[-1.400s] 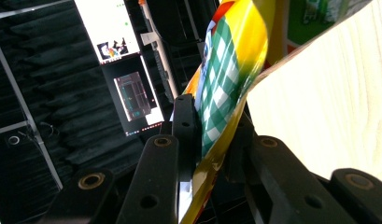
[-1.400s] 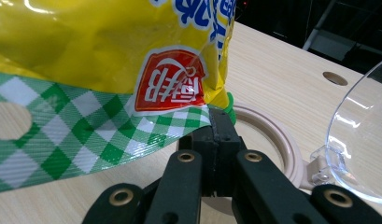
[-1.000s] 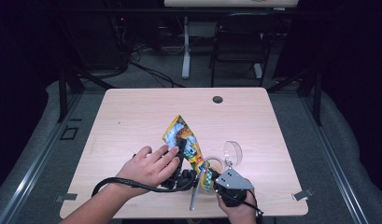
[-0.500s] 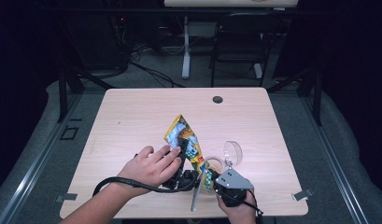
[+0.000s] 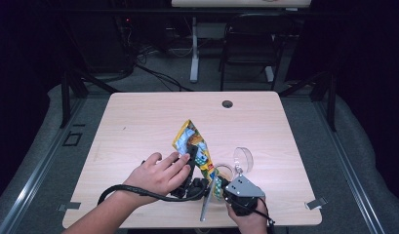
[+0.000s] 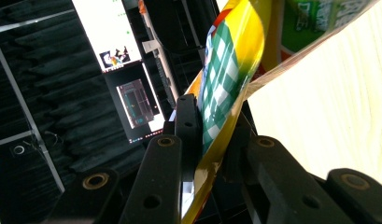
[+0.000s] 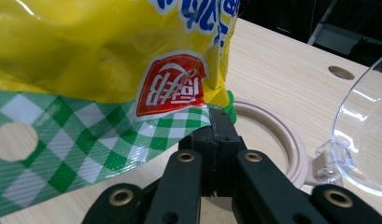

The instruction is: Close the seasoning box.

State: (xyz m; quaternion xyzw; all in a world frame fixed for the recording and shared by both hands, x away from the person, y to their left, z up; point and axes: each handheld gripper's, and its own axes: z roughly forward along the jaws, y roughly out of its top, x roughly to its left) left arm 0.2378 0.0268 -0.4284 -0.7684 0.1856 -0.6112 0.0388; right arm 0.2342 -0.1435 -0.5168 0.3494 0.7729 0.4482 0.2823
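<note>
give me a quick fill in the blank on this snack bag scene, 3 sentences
1. Both grippers are clamped on the same yellow and green snack ____.
2. The clear lid hinged to the round container stands ____.
3. The right gripper pinches the edge printed with a green and white ____ pattern.

Missing words: bag; open; checked

The snack bag is also held by the left gripper.

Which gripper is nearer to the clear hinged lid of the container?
Right. The right gripper sits just below the container, its clear lid close above it; the left gripper grips the snack bag farther left.
</note>
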